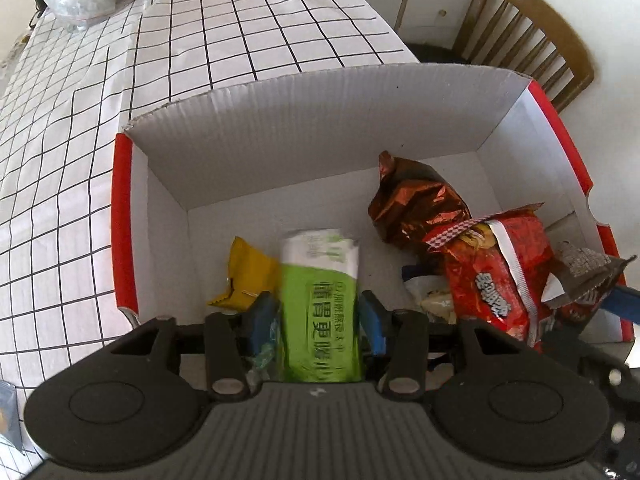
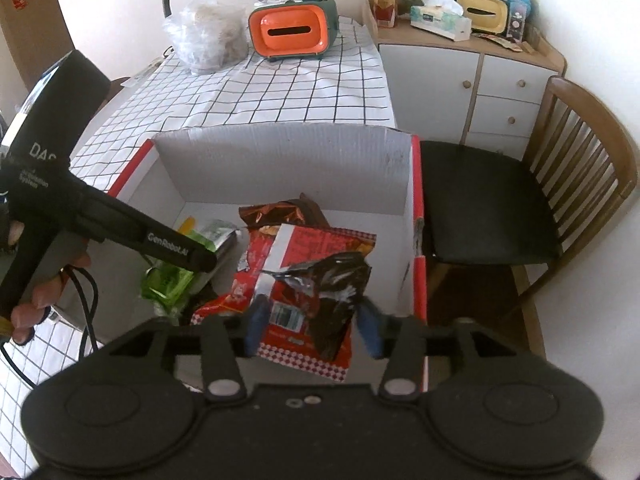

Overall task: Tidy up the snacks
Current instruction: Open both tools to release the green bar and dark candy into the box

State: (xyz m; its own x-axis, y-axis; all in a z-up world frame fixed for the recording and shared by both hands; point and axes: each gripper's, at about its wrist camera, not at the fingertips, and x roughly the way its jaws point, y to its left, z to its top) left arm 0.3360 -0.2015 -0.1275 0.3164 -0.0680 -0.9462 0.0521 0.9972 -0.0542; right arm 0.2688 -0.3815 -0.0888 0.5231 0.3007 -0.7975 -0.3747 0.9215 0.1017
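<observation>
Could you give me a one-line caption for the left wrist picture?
Left gripper straddles a green snack packet inside a red-and-white cardboard box of snacks.

Both wrist views look steeply down, close; share box point(image 1: 304, 120) interior.

This looks like a home dining room. A table point(image 2: 280, 92) with a checked cloth has a wooden chair point(image 2: 560, 184) beside it, and beyond the chair stands a cluttered cabinet point(image 2: 480, 76), probably a sideboard.
</observation>
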